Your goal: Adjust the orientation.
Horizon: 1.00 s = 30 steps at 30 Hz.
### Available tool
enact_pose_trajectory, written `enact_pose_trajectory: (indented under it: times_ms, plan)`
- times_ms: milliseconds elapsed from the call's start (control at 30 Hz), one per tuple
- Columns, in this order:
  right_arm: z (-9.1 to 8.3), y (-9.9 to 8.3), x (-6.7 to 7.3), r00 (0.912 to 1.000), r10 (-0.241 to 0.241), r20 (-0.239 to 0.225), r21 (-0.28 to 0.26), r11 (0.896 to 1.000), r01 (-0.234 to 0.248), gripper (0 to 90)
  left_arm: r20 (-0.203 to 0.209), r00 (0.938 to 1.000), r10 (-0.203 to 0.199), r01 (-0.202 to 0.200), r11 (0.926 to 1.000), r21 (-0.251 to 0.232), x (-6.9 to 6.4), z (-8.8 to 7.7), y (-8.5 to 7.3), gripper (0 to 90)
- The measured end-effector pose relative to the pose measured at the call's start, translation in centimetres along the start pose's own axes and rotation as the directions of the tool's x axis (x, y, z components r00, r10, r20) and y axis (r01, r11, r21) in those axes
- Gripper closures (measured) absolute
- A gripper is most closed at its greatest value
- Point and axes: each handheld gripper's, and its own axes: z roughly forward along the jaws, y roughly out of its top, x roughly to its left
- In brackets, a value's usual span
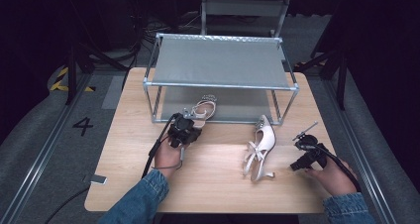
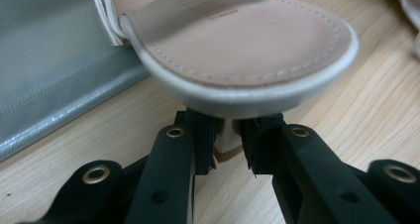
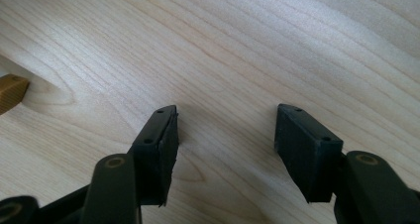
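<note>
Grey two-tier metal rack (image 1: 220, 63) at the wooden table's (image 1: 208, 184) far edge.

The right gripper (image 3: 225, 135) is seen at six o'clock with its black jaws parted wide above the pale wooden table (image 3: 257, 40), nothing being held between them, while a tan heel tip (image 3: 11, 91) is glimpsed at nine o'clock.

The light wooden desk (image 1: 213, 184) is carrying a grey metal-framed shoe rack (image 1: 220, 63) beyond the left hand-held gripper (image 1: 190, 121), and a white slingback heeled shoe (image 1: 260, 147) lying between both hand-held grippers.
</note>
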Motion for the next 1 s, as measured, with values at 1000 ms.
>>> enact_pose_trajectory:
  times_ms: [1000]
  plan:
    - [-0.4,-0.7,-0.2,0.9999,0.013,-0.011,-0.007,1.000,-0.013,42.7,0.022,0.9956,-0.091,0.092,0.9955,-0.024,-0.6,5.0,6.6,76.2]
